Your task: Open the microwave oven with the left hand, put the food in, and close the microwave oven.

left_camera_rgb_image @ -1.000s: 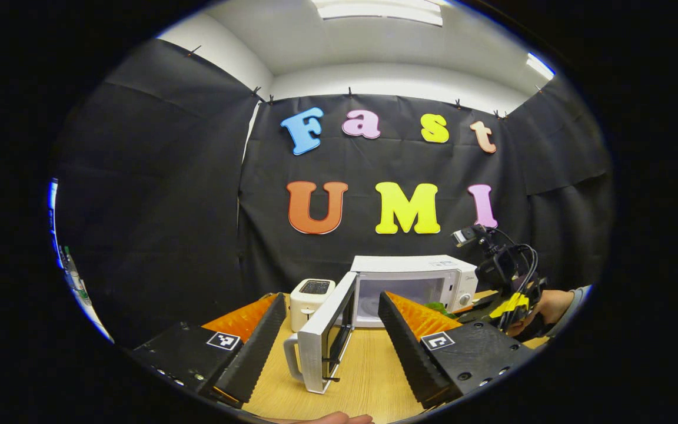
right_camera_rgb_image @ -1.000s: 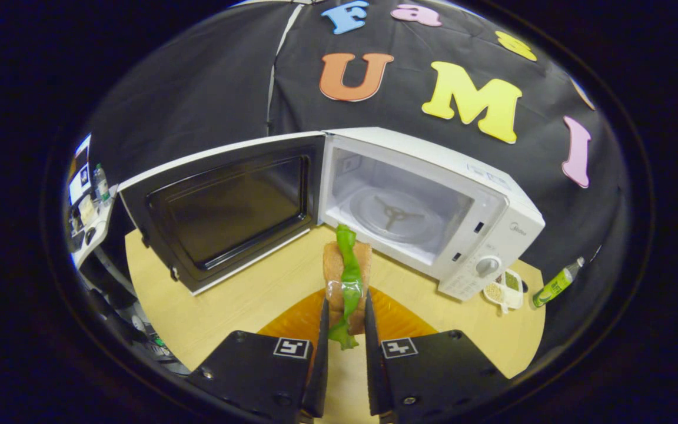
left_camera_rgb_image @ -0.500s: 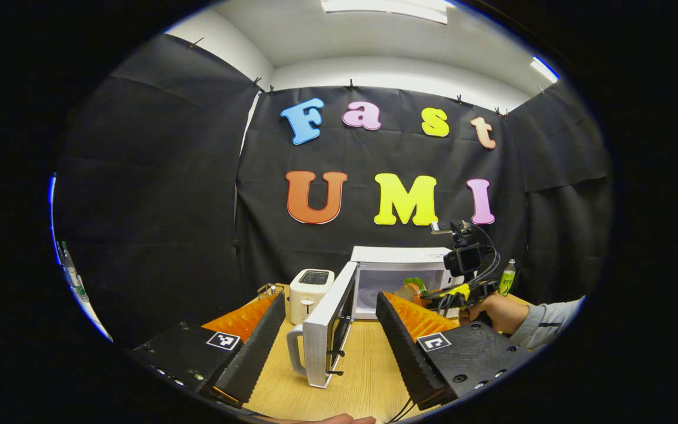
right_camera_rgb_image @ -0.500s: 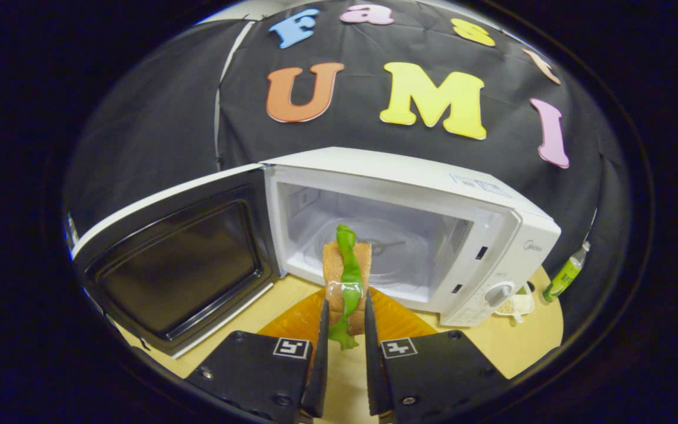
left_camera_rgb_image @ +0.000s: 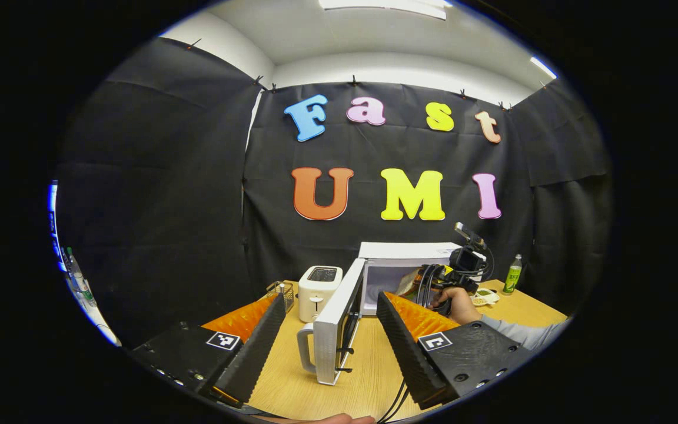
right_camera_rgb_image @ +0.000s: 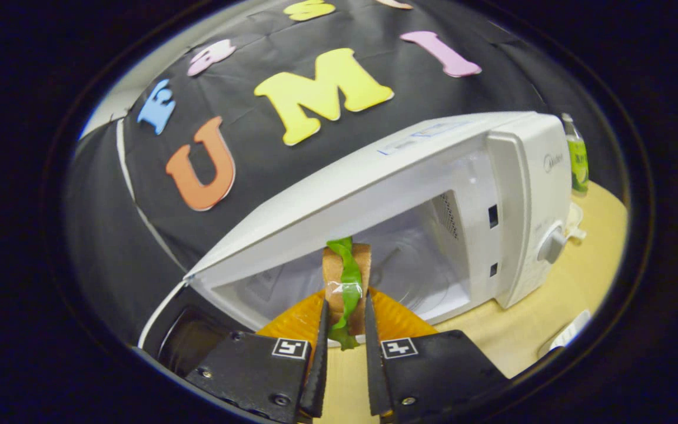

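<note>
Comparing left gripper view with 0.5 s ago: left gripper [left_camera_rgb_image: 330, 330] idle, fingers wide apart, holding nothing; microwave door [left_camera_rgb_image: 332, 333] stays swung open; right hand [left_camera_rgb_image: 461, 305] now closer to cavity.

Right gripper view: right gripper [right_camera_rgb_image: 344, 341] clamps food [right_camera_rgb_image: 346, 282], now at microwave [right_camera_rgb_image: 492, 194] opening. Insertion step imminent.

Left gripper view set back low over the table [left_camera_rgb_image: 368, 377], facing the booth's back wall, microwave [left_camera_rgb_image: 409, 252] mid-distance, right gripper view tilted, close at the microwave [right_camera_rgb_image: 433, 171] mouth, looking inside, both share the microwave and table [right_camera_rgb_image: 551, 294].
</note>
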Available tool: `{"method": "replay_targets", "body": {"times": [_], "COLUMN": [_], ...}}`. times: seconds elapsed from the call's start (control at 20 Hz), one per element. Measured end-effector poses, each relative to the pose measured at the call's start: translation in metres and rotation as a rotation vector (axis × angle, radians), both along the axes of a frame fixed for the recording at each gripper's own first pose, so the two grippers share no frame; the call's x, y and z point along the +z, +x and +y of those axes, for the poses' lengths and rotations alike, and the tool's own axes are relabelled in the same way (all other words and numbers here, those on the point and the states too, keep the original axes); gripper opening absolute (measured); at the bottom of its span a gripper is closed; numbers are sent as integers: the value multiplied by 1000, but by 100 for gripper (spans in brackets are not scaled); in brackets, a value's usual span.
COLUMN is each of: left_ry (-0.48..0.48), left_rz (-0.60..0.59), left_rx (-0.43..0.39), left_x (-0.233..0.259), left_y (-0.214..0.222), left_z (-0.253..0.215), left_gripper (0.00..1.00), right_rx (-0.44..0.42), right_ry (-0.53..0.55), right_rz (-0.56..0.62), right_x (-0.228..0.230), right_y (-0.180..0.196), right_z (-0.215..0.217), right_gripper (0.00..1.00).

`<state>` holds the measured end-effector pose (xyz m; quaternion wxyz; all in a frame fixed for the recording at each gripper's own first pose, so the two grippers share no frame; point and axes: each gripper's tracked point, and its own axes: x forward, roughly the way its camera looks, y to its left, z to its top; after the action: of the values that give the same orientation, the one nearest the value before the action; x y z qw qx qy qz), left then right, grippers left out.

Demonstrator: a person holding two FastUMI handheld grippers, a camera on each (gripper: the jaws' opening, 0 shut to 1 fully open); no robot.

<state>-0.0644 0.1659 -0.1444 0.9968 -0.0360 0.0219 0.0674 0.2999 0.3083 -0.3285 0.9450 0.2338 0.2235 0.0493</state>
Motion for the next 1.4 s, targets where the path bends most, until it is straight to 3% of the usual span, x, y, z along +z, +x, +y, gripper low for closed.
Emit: {"method": "replay_targets", "body": {"times": [0.1, 0.15, 0.2, 0.4, 0.5, 0.55, 0.6, 0.65, 0.7, 0.75, 0.8, 0.9, 0.95, 1.0, 1.05, 1.1, 1.15, 1.2, 1.25, 1.3, 1.35, 1.4], "left_ry": [-2, -2, 3, 19, 22, 34, 50, 67, 82, 92, 95, 95, 94, 94, 95, 99, 104, 107, 104, 94, 78, 65], "left_rz": [15, 22, 29, 44, 78, 90, 97, 104, 111, 117, 121, 122, 118, 117, 119, 120, 123, 127, 128, 131, 136, 137], "left_rx": [7, 16, 29, 74, 75, 75, 80, 83, 83, 82, 82, 75, 69, 63, 59, 60, 63, 67, 76, 84, 90, 90], "left_x": [-3, -5, -5, -8, -12, -14, -14, -15, -16, -16, -17, -16, -18, -18, -20, -22, -23, -25, -27, -27, -29, -30], "left_y": [-1, -3, -5, -3, -3, -3, -3, -3, 0, 2, 5, 9, 11, 10, 11, 12, 13, 13, 14, 15, 14, 12], "left_z": [4, 9, 13, 24, 26, 27, 29, 32, 32, 31, 31, 27, 25, 22, 20, 20, 21, 22, 23, 25, 27, 27], "left_gripper": [94, 94, 94, 94, 94, 94, 94, 94, 94, 94, 94, 94, 82, 93, 93, 94, 95, 95, 95, 95, 95, 95], "right_rx": [-61, -85, -115, -281, -326, -337, -350, -350, -343, -337, -339, -348, -351, -352, -347, -342, -340, -334, -328, -319, -313, -309], "right_ry": [89, 137, 182, 383, 412, 401, 384, 370, 353, 315, 283, 259, 247, 232, 211, 191, 167, 136, 111, 85, 63, 42], "right_rz": [-12, -24, -32, -40, -37, -38, -37, -30, -28, -24, -25, -13, -4, 8, 16, -3, -9, -11, -11, -10, -14, -15], "right_x": [-6, -8, -12, -28, -31, -33, -35, -40, -41, -45, -47, -55, -60, -65, -70, -69, -68, -68, -69, -69, -70, -70], "right_y": [13, 18, 23, 34, 32, 33, 35, 35, 36, 36, 37, 39, 39, 40, 39, 41, 40, 41, 41, 41, 40, 39], "right_z": [5, 11, 15, 18, 14, 13, 10, 11, 11, 10, 7, 5, 4, 2, 3, 3, 3, 3, 3, 2, 1, -1], "right_gripper": [34, 28, 34, 35, 37, 31, 37, 32, 41, 33, 44, 47, 44, 41, 58, 60, 52, 68, 61, 64, 79, 79]}}
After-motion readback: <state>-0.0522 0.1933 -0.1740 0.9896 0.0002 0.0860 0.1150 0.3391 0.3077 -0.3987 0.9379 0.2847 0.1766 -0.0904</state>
